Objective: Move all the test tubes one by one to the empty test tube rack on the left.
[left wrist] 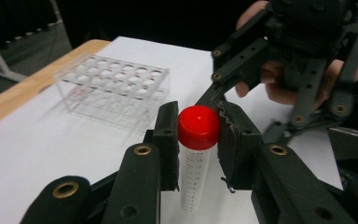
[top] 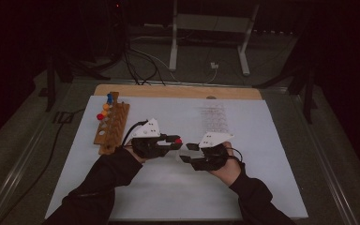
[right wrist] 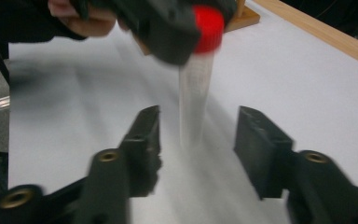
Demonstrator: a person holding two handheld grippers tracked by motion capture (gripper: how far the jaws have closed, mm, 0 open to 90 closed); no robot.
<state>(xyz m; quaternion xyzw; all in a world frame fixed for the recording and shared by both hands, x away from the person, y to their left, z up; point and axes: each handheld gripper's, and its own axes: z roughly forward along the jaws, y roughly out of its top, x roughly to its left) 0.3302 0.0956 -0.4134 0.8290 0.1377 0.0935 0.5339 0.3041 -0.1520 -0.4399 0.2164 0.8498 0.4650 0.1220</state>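
A brown wooden rack (top: 112, 123) with round holes lies at the left of the high view, a few red, orange and blue balls (top: 105, 108) at its far end. A clear plastic test-tube rack (left wrist: 113, 88) stands at upper left of the left gripper view, on the white sheet (top: 262, 154) covering the wooden table (top: 178, 91).

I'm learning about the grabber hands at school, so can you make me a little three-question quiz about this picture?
1. True or false: the left gripper is clamped on the red cap of the tube.
2. Which gripper has its jaws apart with nothing pressed between them? A) left B) right
3. Fill in: the clear plastic rack on the white table sheet has ____ tubes in it.

Key
1. True: the pads squeeze the cap from both sides.
2. B: the right gripper is open, the tube hanging free between its pads.
3. No: every hole seen is empty.
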